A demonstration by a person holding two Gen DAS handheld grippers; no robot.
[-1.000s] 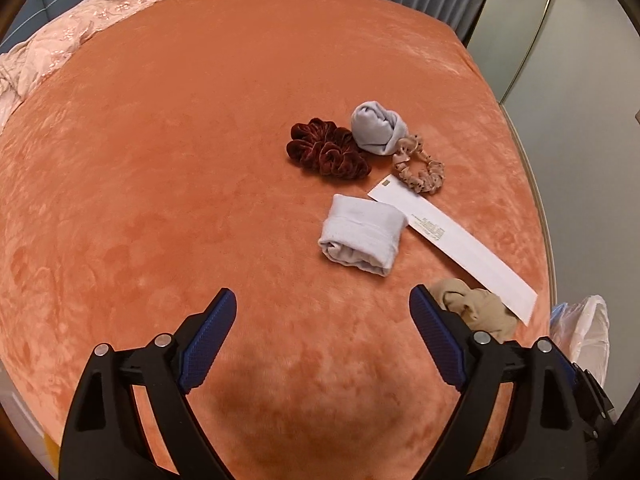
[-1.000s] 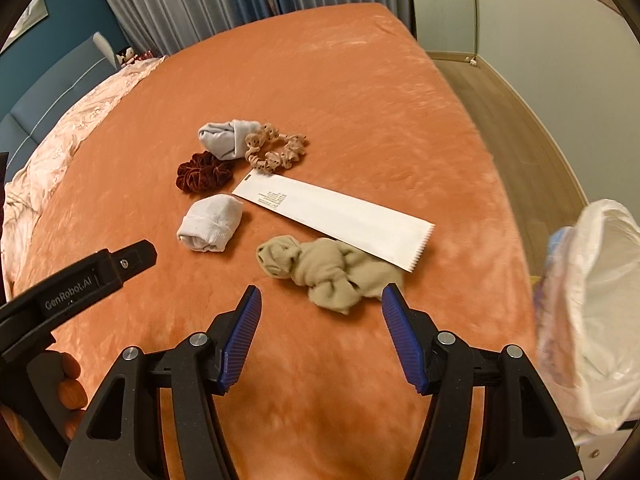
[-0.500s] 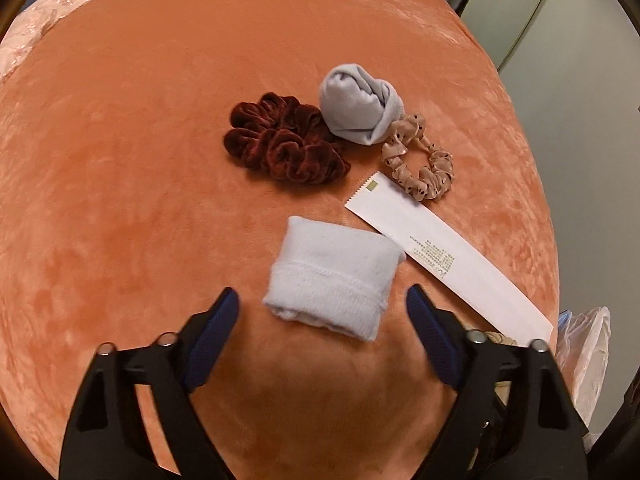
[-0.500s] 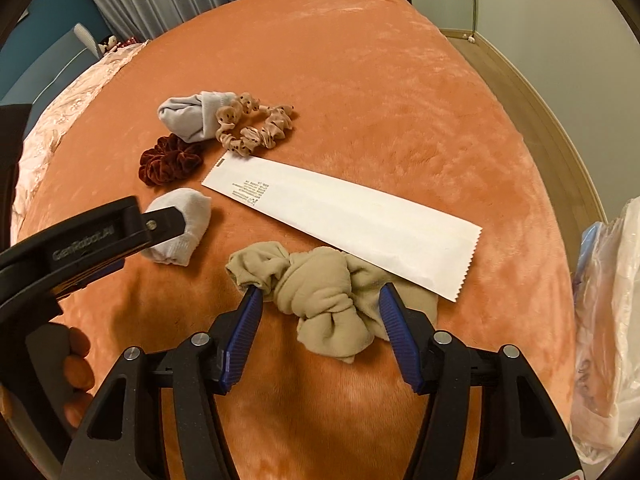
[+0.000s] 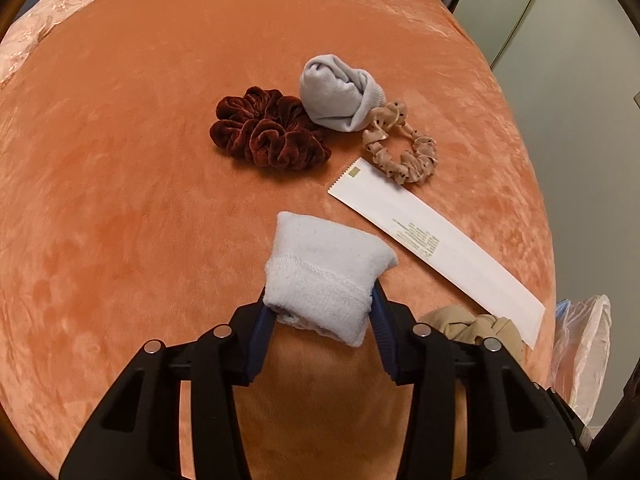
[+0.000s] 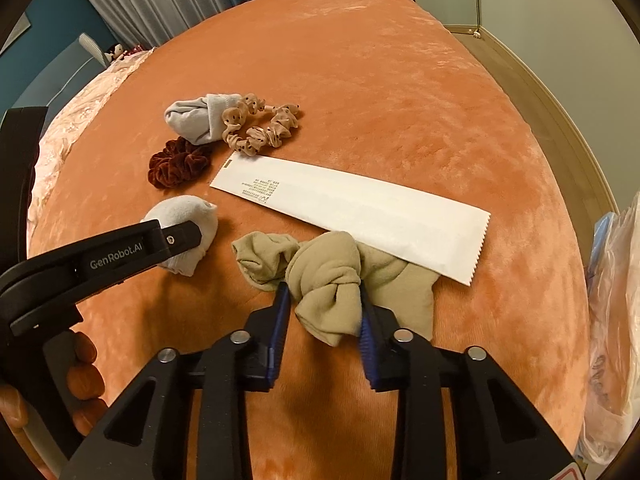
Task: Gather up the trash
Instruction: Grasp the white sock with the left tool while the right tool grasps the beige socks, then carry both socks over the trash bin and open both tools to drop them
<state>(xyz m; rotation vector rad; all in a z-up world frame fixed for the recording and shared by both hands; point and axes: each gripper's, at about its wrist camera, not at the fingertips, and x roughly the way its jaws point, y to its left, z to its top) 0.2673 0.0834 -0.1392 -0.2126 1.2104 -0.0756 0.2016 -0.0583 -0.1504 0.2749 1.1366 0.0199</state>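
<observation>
Here the left tool [image 5: 320,312] clamps the folded pale-blue sock [image 5: 326,274] and the right tool [image 6: 322,312] the knotted beige sock [image 6: 328,276], both on the orange velvet bed [image 5: 120,160]; lifting may drag the white paper wrapper [image 6: 352,208] overlapping it.

Since a second ago, the left gripper [image 5: 320,312] moves from well short of the white rolled sock [image 5: 326,276] to astride it, and its jaws, wide apart earlier, now press the sock's near end from both sides. The right gripper [image 6: 322,308] likewise advances onto the tan knotted sock [image 6: 328,276], which lay ahead of its open jaws, and those jaws now pinch the knot between them.
</observation>
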